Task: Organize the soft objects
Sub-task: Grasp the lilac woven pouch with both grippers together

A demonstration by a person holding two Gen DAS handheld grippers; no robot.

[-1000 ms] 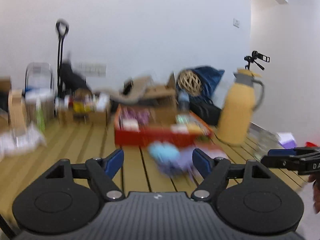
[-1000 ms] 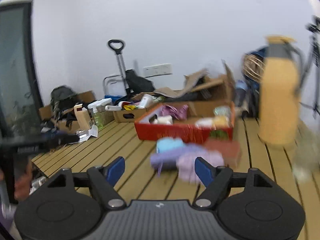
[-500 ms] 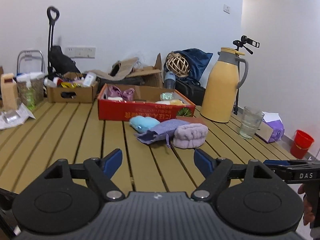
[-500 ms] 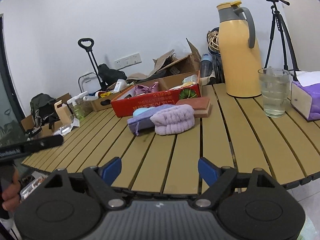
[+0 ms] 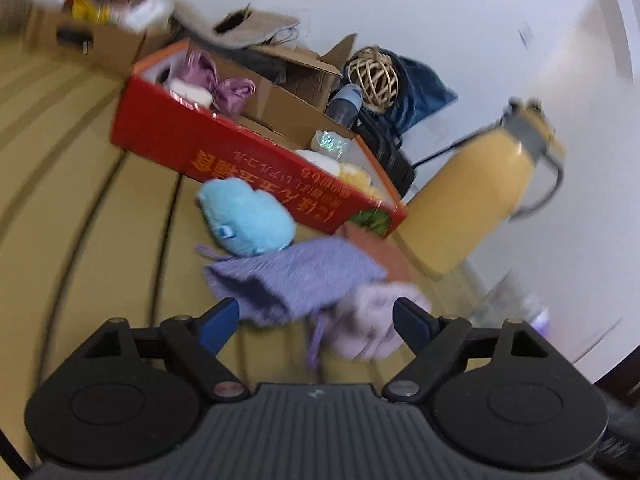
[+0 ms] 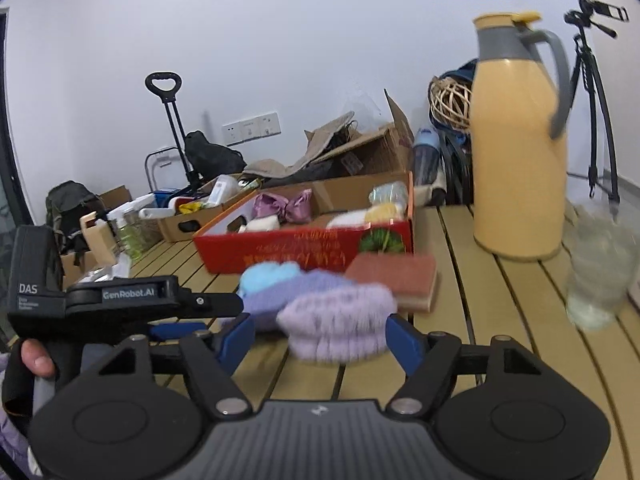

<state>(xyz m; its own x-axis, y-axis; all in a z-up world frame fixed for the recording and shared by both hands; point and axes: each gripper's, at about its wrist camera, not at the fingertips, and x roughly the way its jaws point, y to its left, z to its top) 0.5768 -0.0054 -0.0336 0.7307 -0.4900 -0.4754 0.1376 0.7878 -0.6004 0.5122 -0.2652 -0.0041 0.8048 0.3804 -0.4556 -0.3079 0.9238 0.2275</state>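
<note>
A pile of soft things lies on the slatted wooden table [image 5: 92, 200] in front of a red cardboard box [image 5: 256, 168]. It holds a light blue plush [image 5: 248, 216], a purple knitted pouch [image 5: 296, 276] and a fluffy lilac band [image 5: 372, 320]. My left gripper [image 5: 316, 320] is tilted, its jaws opening, with the pouch's near edge just ahead between the fingertips. My right gripper [image 6: 320, 338] is closing around the lilac band [image 6: 340, 320]. The band sits between the pads, with a gap still visible on the left side.
A red-brown sponge [image 6: 394, 280] lies beside the pile. To the right stand a yellow thermos jug [image 6: 520, 152] and a drinking glass [image 6: 600, 272]. The red box [image 6: 304, 244] holds a pink bow and other soft items. A hand [image 6: 36, 360] grips the left tool's handle.
Both grippers have moved in close to the pile of soft things. The left view has rolled and dipped and its jaws stand wider. The right fingers now flank the lilac band.
</note>
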